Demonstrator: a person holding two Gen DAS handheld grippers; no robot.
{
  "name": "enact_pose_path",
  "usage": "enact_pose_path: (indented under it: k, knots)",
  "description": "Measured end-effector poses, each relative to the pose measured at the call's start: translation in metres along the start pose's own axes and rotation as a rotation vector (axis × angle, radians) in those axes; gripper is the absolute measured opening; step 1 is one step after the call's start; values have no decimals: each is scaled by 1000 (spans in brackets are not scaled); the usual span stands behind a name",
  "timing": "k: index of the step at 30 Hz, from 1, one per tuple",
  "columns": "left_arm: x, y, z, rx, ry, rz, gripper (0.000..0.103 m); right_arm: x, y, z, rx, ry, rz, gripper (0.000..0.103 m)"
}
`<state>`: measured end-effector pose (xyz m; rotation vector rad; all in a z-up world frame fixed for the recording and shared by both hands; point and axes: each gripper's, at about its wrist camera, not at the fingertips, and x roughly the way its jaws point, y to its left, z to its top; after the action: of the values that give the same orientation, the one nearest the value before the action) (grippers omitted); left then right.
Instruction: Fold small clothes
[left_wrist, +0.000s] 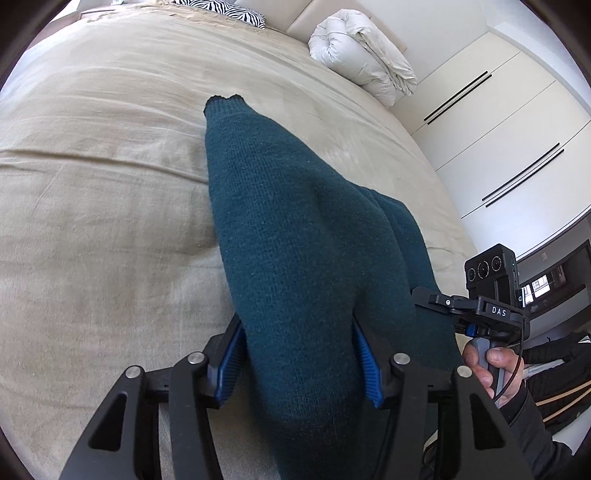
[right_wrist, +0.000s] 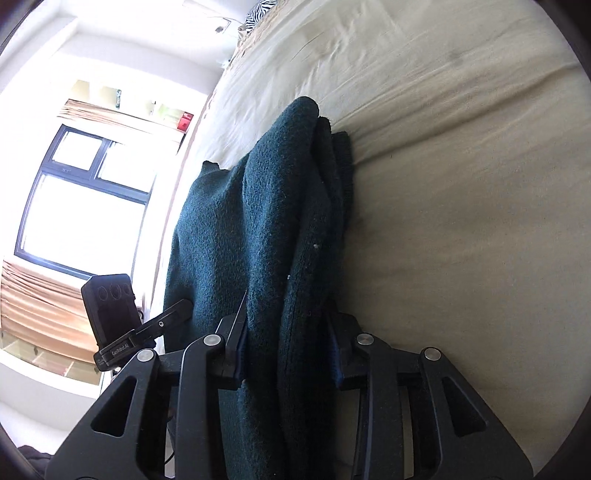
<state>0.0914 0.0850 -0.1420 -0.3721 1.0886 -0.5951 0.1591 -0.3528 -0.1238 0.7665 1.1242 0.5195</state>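
Both the left gripper (left_wrist: 299, 354) and right gripper (right_wrist: 288, 350) clench the teal sweater (left_wrist: 295, 229), seemingly lifted above the bed (left_wrist: 92, 166).

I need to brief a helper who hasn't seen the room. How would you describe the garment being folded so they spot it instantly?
Look at the wide bed under its beige cover. Near its edge lies a dark teal knit sweater, gripped by the left gripper and the right gripper. It is the only dark item; the rolled duvet is white.
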Motion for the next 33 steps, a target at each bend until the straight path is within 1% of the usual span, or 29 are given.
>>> enact_pose_path:
  k: [2,4,6,7,8,9,11,12,14,15,16,17,18,19,20,21,23,24,25,26,28,29,31,33]
  knots:
    - [-4,-2,-3,2,-24,13,62,-7,-1,-7,18,-28,13,33]
    - [-10,-5,-5,14,-54,34,62,-15,-3,-11,34,-57,15,34]
    - [-20,-8,-9,20,-86,56,64,-28,-5,-18,52,-90,-1,40]
    - [-26,-10,-11,19,-109,61,67,-33,-8,-9,60,-108,-15,42]
    - [-33,-12,-14,22,-134,67,73,-42,-7,-11,59,-131,-32,44]
    - [-42,-15,-19,31,-165,90,76,-52,-4,-14,50,-160,-61,44]
    - [-62,-30,-26,81,-248,179,87,-74,8,-20,15,-220,-133,44]
    - [-73,-41,-29,120,-300,225,89,-84,15,-22,-3,-251,-171,45]
    - [-97,-66,-35,212,-427,326,103,-105,35,-32,-61,-325,-255,48]
    - [-110,-81,-39,259,-494,378,103,-115,49,-37,-103,-368,-300,49]
    - [-122,-95,-43,309,-553,414,103,-123,64,-42,-152,-408,-346,51]
    - [-133,-108,-46,357,-609,443,103,-130,80,-49,-204,-450,-393,58]
    - [-143,-122,-49,397,-662,478,103,-136,97,-56,-254,-496,-440,68]
    - [-150,-134,-47,415,-703,515,103,-144,112,-63,-299,-546,-476,75]
    - [-158,-144,-46,419,-725,541,103,-152,126,-70,-340,-598,-497,87]
    - [-165,-152,-44,415,-741,551,103,-160,141,-77,-377,-649,-505,96]
    - [-179,-164,-46,389,-772,572,103,-174,166,-89,-434,-737,-513,100]
    - [-188,-168,-49,373,-779,580,103,-187,176,-93,-454,-773,-528,100]
    - [-192,-171,-49,352,-765,590,103,-197,188,-96,-470,-801,-546,100]
    - [-194,-174,-48,339,-729,595,103,-204,197,-99,-482,-827,-547,102]
    - [-195,-175,-48,310,-656,563,103,-217,212,-104,-489,-854,-515,103]
    - [-194,-173,-47,286,-637,553,103,-223,217,-105,-484,-863,-498,103]
    - [-186,-170,-50,247,-607,581,103,-231,228,-109,-465,-869,-491,103]
    - [-172,-163,-53,217,-556,597,103,-229,235,-110,-459,-831,-516,103]
